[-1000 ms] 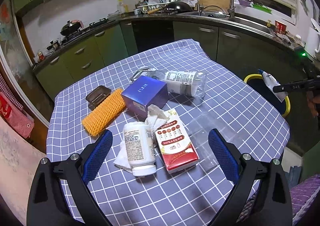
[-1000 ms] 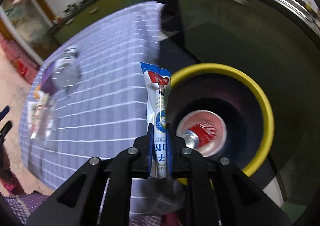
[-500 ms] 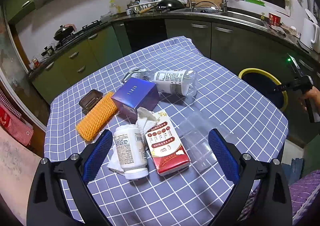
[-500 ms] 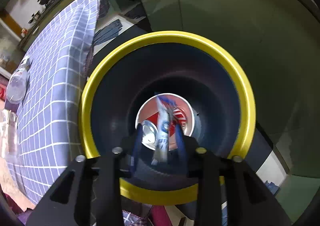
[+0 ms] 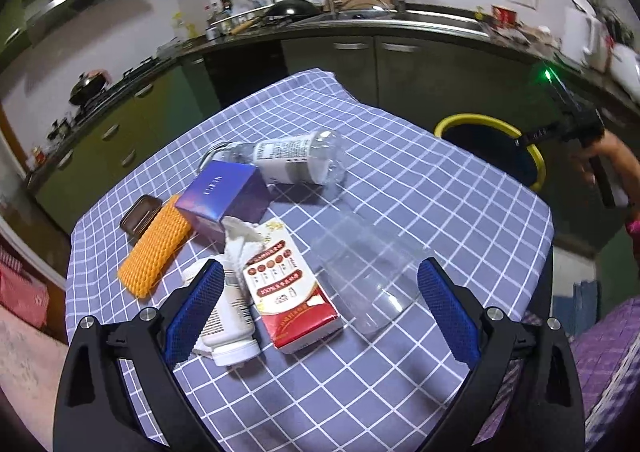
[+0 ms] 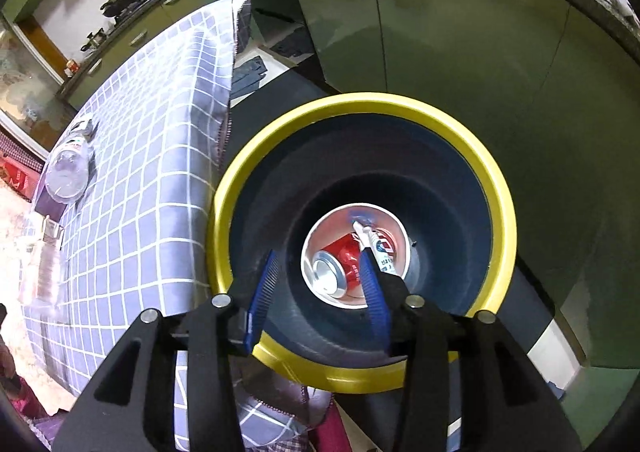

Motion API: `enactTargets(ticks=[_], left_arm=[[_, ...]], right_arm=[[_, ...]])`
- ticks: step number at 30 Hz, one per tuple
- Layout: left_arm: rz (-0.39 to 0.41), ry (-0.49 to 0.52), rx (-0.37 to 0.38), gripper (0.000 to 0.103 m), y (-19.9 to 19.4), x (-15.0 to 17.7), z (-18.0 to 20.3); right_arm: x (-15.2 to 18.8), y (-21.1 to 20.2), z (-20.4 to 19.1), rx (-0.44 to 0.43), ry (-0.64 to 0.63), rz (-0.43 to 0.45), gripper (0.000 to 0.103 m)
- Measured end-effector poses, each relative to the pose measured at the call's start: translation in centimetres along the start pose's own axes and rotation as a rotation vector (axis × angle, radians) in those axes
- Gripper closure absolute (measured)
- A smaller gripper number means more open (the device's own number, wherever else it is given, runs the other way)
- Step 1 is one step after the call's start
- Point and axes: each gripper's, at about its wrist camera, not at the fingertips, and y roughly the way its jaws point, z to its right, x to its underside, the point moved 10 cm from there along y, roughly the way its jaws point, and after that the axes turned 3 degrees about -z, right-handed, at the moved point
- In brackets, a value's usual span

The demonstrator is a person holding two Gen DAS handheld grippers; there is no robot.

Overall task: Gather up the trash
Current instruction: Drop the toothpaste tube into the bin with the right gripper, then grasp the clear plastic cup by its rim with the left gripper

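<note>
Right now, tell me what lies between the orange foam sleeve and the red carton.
In the left wrist view, a white pill bottle on crumpled tissue lies between the orange foam sleeve and red carton.

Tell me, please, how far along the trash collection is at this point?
Done: a red can and a wrapper lie in the yellow-rimmed bin. In hand: nothing; the right gripper has just been opening, jaws empty. Left: the left gripper hangs open over the carton, white bottle, purple box and more.
</note>
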Motion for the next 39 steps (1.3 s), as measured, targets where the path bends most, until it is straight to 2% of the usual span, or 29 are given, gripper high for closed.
enactTargets(ticks=[7,14,23,30,32,34,39], left_arm=[[-0.004,0.099,-0.006,0.009,1.8,0.7,1.7],[-0.024,0.16,-0.044,0.034,4.3,1.1,2.6],[-0.024,0.228,-0.084,0.057,6.0,1.1,3.5],[-0.01,0.204,-0.028,0.078,6.4,0.5,3.9],[-0.003,0.178,0.001,0.094,6.5,0.2,3.8],[-0.001,0.133,0.049,0.098,6.5,0.0,3.6],[0.028,0.09,0.057,0.098,5.8,-0.9,3.1]], right_arm=[[0.1,-0.1,-0.6,-0.015,-0.013,0.004,0.062],[0.1,-0.1,-1.1,-0.022,-0.02,0.001,0.061],[0.2,0.6,-1.8,-0.042,-0.029,-0.008,0.061],[0.2,0.9,-1.6,-0.05,-0.028,-0.01,0.061],[0.3,0.8,-1.5,-0.05,-0.025,-0.007,0.061],[0.3,0.8,-1.4,-0.05,-0.023,-0.006,0.061],[0.3,0.4,-1.3,-0.052,-0.02,0.002,0.061]])
